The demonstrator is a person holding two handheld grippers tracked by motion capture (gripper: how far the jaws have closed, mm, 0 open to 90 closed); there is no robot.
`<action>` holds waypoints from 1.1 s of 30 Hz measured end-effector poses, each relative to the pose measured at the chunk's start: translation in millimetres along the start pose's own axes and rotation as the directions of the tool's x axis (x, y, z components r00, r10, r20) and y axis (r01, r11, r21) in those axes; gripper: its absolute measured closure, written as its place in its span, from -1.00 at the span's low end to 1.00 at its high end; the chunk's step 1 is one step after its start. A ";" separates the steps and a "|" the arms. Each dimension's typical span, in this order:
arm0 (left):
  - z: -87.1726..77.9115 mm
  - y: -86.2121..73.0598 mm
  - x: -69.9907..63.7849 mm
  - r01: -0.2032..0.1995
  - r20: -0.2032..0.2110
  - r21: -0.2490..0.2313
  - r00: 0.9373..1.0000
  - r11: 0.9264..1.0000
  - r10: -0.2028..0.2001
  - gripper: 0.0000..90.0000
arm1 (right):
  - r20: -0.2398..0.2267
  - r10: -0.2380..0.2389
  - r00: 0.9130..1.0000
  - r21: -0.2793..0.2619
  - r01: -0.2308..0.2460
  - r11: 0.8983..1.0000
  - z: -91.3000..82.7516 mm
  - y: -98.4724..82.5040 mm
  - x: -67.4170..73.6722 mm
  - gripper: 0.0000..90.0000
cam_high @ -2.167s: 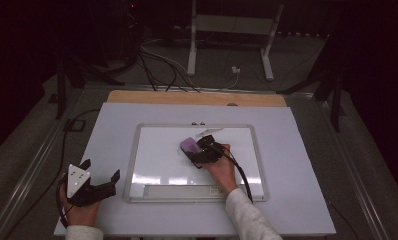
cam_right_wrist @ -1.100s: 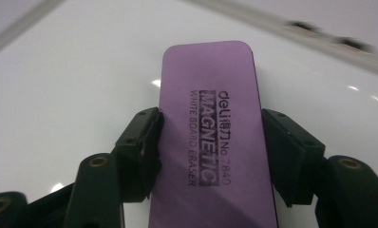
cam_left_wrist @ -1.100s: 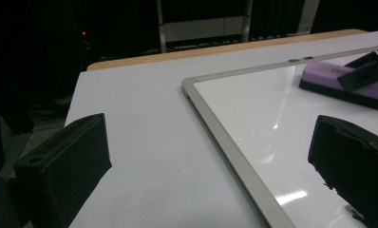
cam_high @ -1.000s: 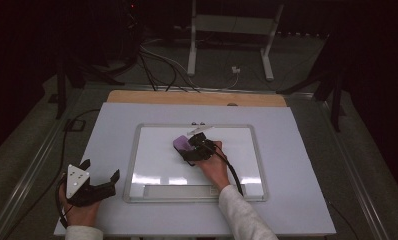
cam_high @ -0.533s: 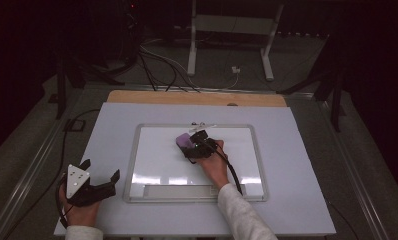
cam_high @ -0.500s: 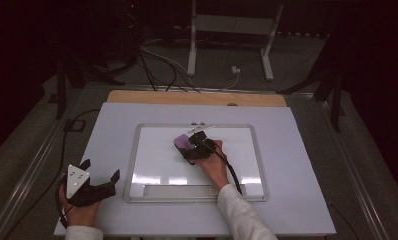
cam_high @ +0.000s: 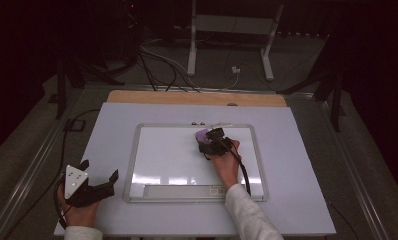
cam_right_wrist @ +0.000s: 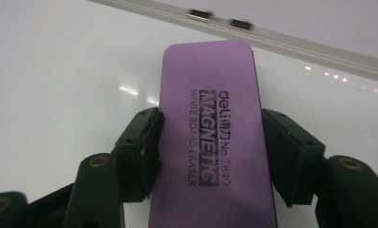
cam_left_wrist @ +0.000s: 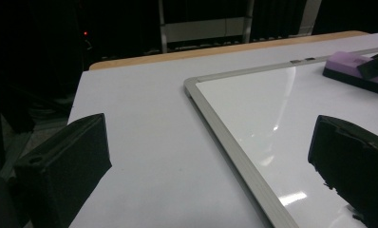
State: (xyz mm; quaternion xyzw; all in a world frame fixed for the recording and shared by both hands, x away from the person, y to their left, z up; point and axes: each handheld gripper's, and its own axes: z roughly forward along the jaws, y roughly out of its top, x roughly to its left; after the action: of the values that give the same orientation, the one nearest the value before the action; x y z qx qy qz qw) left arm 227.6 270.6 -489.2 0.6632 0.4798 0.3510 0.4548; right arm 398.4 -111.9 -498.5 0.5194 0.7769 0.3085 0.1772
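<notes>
Right gripper view: flat, round-cornered purple eraser (cam_right_wrist: 211,137) on glossy whiteboard (cam_right_wrist: 59,76).

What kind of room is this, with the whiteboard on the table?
Probably a lab or recording studio, not a classroom. A whiteboard lies flat on a white table, a person's right gripper holds a purple eraser, cables trail over the floor, and a metal stand rises against dark surroundings.

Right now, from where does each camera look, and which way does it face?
High view: above the person's side, facing forward and down on the whiteboard; both hands, forearms, left tool.
Left gripper view: low over the table, facing the whiteboard's corner; its open jaws.
Right gripper view: rides the right tool, facing the clamped purple eraser.
All share eraser and whiteboard.
</notes>
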 end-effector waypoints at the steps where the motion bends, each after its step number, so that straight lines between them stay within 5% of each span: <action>1: 0.3 -0.1 -0.2 -0.001 0.000 0.001 1.000 1.000 0.001 -0.98 | 0.010 0.003 1.000 0.001 -0.003 1.000 -1.6 -1.1 -3.0 -0.09; 18: 1.8 0.3 -0.7 0.002 0.003 0.006 1.000 1.000 -0.002 -0.98 | 0.029 0.080 0.996 -0.010 -0.079 0.997 -21.3 -20.8 -59.5 -0.09; 22: 0.8 0.6 -1.7 0.000 0.001 0.002 1.000 1.000 0.000 -0.98 | 0.027 0.051 0.998 -0.006 -0.051 0.999 -23.1 -20.8 -59.7 -0.22; 25: 1.4 0.1 -0.8 0.003 0.002 0.005 1.000 1.000 -0.003 -0.98 | 0.051 0.012 0.999 -0.051 -0.009 0.999 -31.2 -20.0 -54.9 -0.32; 29: 1.3 0.6 -1.4 0.004 0.004 0.002 1.000 1.000 -0.004 -0.98 | 0.050 -0.057 0.997 -0.098 0.062 0.993 -42.9 -18.7 -45.3 -0.29; 33: 1.4 0.7 -2.2 -0.001 0.005 0.004 1.000 1.000 0.001 -0.98 | 0.032 -0.105 0.994 -0.077 0.107 0.991 -44.0 -20.2 -39.9 -0.22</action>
State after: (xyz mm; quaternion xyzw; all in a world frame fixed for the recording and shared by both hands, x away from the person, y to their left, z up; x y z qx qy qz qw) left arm 228.4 268.0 -489.0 0.6653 0.4790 0.3485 0.4545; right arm 374.0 -167.0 -480.9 0.4743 0.7881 0.3217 0.2244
